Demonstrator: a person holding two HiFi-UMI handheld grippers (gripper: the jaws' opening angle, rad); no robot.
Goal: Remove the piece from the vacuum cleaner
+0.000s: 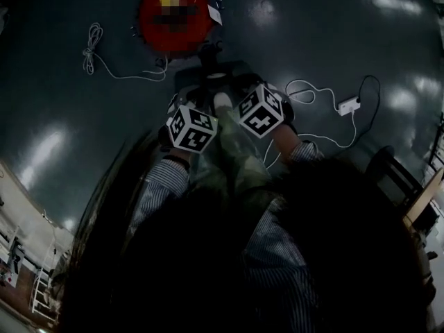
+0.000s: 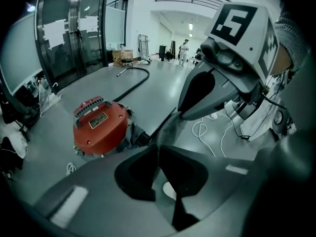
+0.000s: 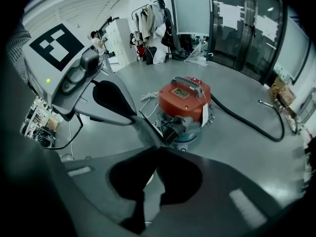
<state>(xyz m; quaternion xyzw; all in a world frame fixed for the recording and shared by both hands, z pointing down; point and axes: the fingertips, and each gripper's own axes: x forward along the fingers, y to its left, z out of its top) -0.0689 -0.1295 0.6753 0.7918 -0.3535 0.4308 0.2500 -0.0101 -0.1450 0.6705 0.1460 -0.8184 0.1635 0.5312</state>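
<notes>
We clench the left gripper (image 2: 158,146) and the right gripper (image 3: 157,147) on the same thin grey piece (image 2: 169,128). Each pair of jaws is pinched together on its fuzzy edge, and the two grippers sit just beside each other. The piece hangs between them, up off the grey floor (image 2: 163,90). The red vacuum cleaner (image 2: 98,130) stands on that floor near us. A black hose (image 2: 139,81) trails away behind it.
</notes>
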